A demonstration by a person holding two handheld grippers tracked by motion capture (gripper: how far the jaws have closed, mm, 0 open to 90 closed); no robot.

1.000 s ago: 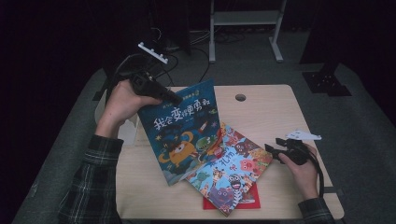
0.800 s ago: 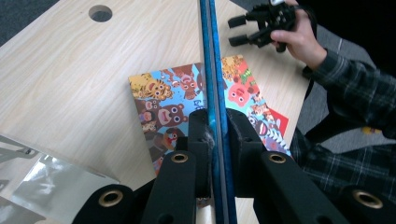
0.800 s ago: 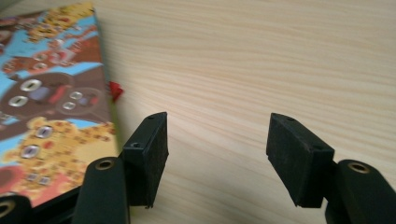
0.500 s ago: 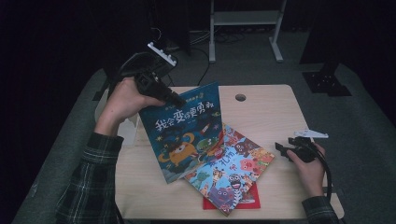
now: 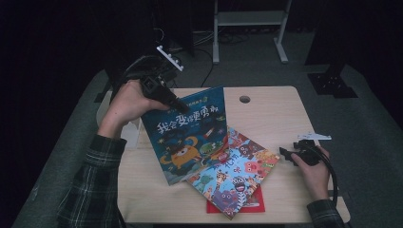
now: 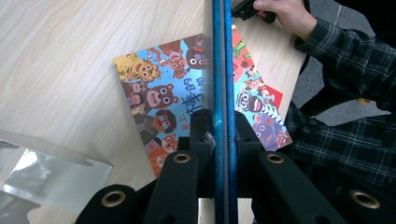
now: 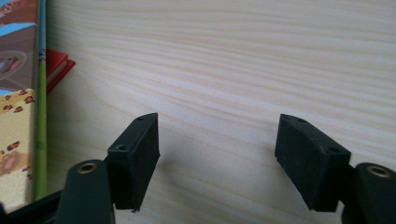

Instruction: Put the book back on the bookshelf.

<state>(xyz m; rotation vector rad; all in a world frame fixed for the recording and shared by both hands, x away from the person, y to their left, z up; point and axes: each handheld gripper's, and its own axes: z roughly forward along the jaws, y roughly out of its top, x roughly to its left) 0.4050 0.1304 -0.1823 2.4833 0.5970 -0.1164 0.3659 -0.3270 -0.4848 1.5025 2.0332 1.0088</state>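
Note:
A dark blue picture book (image 5: 187, 135) with an orange monster on its cover is tilted up off the table, and my left gripper (image 5: 177, 103) is shut on its top edge. In the left gripper view the blue book (image 6: 218, 70) runs edge-on between the closed jaws. Under it lies a colourful animal book (image 5: 237, 173), also seen flat on the wood (image 6: 163, 98). A thin red book (image 5: 254, 202) pokes out beneath that one. My right gripper (image 5: 284, 153) rests on the table at the right, open, with bare wood between its fingers (image 7: 135, 156).
The light wooden table (image 5: 266, 118) has a round cable hole (image 5: 244, 99) near its back edge. A clear plastic stand (image 6: 51, 177) sits at the table's left side. The animal book's edge (image 7: 28, 116) and red corner (image 7: 58, 65) lie left of the right gripper.
The left gripper has lifted the blue book a little higher and more upright. The right gripper has drawn back to the right, away from the animal book.

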